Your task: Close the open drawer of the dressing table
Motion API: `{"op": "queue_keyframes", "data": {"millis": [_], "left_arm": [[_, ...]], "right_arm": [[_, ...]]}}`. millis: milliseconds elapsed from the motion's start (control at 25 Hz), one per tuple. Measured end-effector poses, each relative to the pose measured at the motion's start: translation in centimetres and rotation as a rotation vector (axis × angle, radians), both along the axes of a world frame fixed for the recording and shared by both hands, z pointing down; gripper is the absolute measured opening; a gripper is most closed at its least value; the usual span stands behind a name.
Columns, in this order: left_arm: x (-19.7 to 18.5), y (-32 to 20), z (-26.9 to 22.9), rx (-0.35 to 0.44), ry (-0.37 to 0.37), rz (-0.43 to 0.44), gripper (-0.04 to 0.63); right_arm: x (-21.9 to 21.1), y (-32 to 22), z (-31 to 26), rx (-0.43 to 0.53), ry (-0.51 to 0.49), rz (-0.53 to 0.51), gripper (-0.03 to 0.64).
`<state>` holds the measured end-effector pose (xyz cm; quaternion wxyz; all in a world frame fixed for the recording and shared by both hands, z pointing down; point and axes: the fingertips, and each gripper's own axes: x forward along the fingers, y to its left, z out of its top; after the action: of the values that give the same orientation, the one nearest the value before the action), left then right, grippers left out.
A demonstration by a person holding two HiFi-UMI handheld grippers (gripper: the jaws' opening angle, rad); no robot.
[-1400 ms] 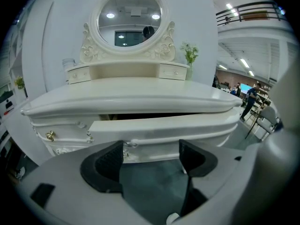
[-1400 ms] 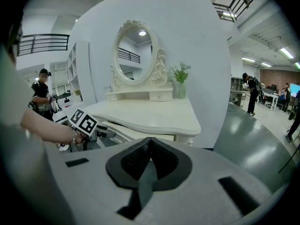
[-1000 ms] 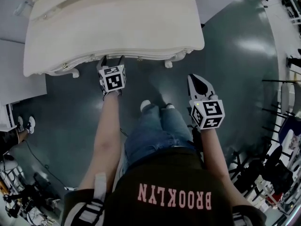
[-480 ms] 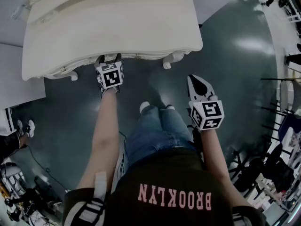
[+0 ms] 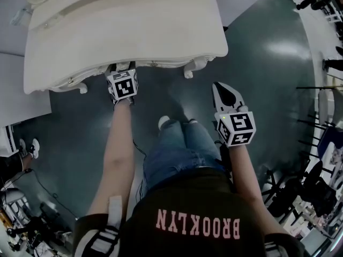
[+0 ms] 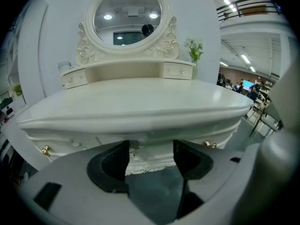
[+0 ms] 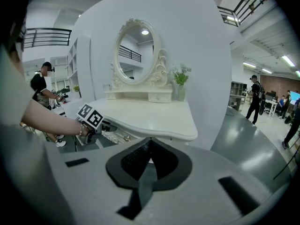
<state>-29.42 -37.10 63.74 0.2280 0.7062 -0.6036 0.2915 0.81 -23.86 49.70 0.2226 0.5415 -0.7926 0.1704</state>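
The cream dressing table (image 5: 128, 31) fills the top of the head view. My left gripper (image 5: 122, 66) reaches under its front edge, left of centre. In the left gripper view the left gripper (image 6: 151, 144) is open; its jaws have just been closing a little, and only the carved white drawer front (image 6: 150, 159) shows in the gap, with nothing pressed by the pads. How far the drawer stands out is hidden under the tabletop (image 6: 140, 102). My right gripper (image 5: 217, 84) hangs shut over the floor, apart from the table. Seen from the right gripper (image 7: 149, 144), the left gripper's marker cube (image 7: 90, 117) sits at the drawer front.
An oval mirror (image 6: 127, 13), small top drawers and a plant (image 6: 194, 50) stand at the table's back. Gold knobs (image 6: 210, 145) flank the front. The person's shoes (image 5: 165, 122) are on the grey-green floor. Stands (image 5: 321, 143) crowd the right; people (image 7: 257, 97) stand beyond.
My left gripper has moved towards the table, its fingertips now tucked under the tabletop's front edge. The right gripper has stayed where it was.
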Motion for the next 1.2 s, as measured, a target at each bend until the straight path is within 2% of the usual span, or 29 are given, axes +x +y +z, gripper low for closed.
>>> {"op": "queue_keyframes", "data": {"millis": [240,440,600,800,920,1200], "left_arm": [[-0.1,1.3,-0.8,0.000,0.062,-0.074,0.287],[0.3,2.7,-1.8,0.013,0.099,-0.088,0.287],[0.7,3.9,-3.3,0.030,0.096,-0.080,0.285],[1.6,5.4,-5.6,0.059,0.094,-0.082,0.252],[2.1,6.4,-7.0,0.079,0.086,-0.085,0.214],[2.5,8.8,-10.2,0.147,0.067,-0.102,0.046]], "right_arm": [[-0.3,0.7,-0.7,0.021,0.002,-0.022,-0.003],[-0.4,0.7,-1.6,0.050,-0.006,-0.039,-0.003],[-0.1,1.1,-2.8,0.070,-0.017,-0.049,-0.003],[0.4,1.6,-4.3,0.086,-0.038,-0.056,-0.003],[0.5,1.8,-5.2,0.095,-0.046,-0.071,-0.003],[0.7,2.1,-6.9,0.114,-0.064,-0.113,-0.003]]}}
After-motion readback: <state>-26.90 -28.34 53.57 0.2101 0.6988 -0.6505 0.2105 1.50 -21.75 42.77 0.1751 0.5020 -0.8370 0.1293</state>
